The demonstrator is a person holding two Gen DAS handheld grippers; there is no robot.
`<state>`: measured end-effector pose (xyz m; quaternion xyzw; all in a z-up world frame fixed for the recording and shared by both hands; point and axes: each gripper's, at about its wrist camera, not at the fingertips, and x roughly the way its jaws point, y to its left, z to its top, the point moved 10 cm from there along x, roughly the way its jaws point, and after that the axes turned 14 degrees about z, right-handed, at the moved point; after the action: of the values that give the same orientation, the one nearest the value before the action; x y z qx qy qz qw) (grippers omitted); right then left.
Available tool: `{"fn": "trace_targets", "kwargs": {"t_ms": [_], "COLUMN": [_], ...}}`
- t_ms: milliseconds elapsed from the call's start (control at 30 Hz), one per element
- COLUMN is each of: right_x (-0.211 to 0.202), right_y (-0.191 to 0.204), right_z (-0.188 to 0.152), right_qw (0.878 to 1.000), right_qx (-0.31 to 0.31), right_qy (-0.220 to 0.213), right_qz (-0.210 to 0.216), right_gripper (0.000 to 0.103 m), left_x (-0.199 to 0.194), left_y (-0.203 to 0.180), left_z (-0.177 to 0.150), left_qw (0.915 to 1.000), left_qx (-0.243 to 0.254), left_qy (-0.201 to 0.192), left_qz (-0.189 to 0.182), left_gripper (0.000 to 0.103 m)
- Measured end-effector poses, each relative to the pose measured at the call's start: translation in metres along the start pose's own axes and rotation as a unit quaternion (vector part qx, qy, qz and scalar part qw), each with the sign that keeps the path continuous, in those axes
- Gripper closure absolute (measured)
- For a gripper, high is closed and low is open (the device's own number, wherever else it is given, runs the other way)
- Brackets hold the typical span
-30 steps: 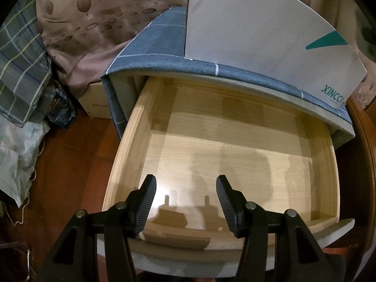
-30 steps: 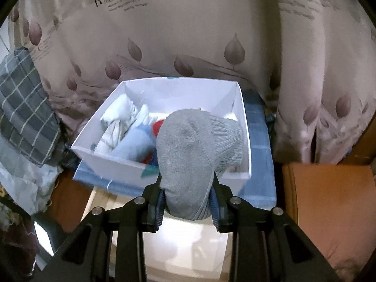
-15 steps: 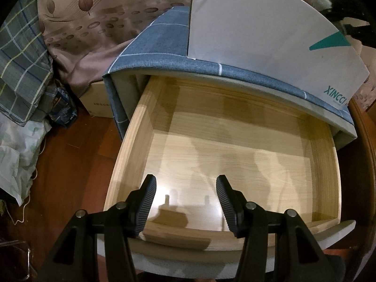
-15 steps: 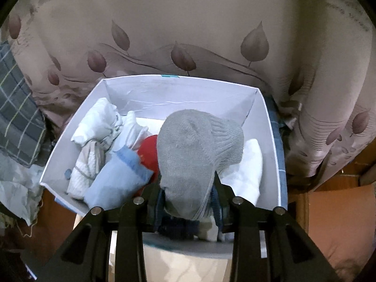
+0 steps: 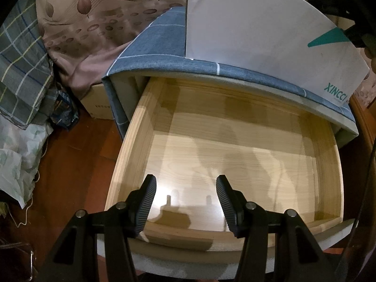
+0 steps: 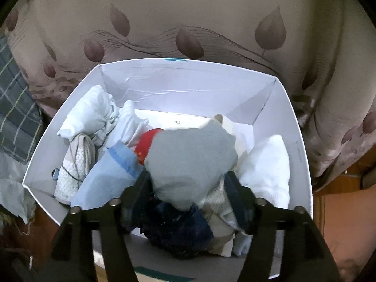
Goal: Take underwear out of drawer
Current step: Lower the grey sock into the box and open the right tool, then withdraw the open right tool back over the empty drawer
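The wooden drawer point(image 5: 131, 145) stands pulled out of a blue-covered cabinet point(image 5: 150, 47) and nothing lies in it. My left gripper point(image 5: 185, 181) hangs open above its front edge, with nothing between the fingers. On top of the cabinet sits a white box point(image 6: 188, 62) full of folded clothes. My right gripper point(image 6: 188, 178) is low over that box and its jaws are opening. A grey piece of underwear point(image 6: 190, 155) lies between them on the pile, and the right finger stands clear of it.
In the box lie a light blue piece point(image 6: 105, 176), a red one point(image 6: 146, 143), a white one point(image 6: 265, 164) and a dark navy one point(image 6: 176, 225). A leaf-patterned cloth point(image 6: 188, 23) hangs behind. Plaid fabric point(image 5: 21, 70) and a cardboard box point(image 5: 98, 103) sit left of the cabinet.
My right gripper came forward and down into the white box, and its jaws parted, leaving the grey piece on the pile. The left gripper stayed where it was.
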<state>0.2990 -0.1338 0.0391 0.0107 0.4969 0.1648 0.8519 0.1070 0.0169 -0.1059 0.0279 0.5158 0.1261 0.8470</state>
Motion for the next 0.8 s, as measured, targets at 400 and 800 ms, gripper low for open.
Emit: {"fn": "trace_targets", "kwargs": {"t_ms": [400, 800], "right_x": [-0.092, -0.110], "right_y": [0.022, -0.004], "right_z": [-0.024, -0.171], "right_qw": [0.996, 0.994], "right_qx": [-0.006, 0.062], "right_qy": [-0.087, -0.094], "right_qz": [0.025, -0.006], "right_gripper": [0.012, 0.011], "left_x": [-0.002, -0.010], "left_y": [0.001, -0.004], "left_z": [0.000, -0.003], "left_qw": [0.9999, 0.9991], "left_qx": [0.006, 0.028], "left_qy": [-0.008, -0.024], "left_qz": [0.008, 0.018], "left_gripper": [0.049, 0.049]}}
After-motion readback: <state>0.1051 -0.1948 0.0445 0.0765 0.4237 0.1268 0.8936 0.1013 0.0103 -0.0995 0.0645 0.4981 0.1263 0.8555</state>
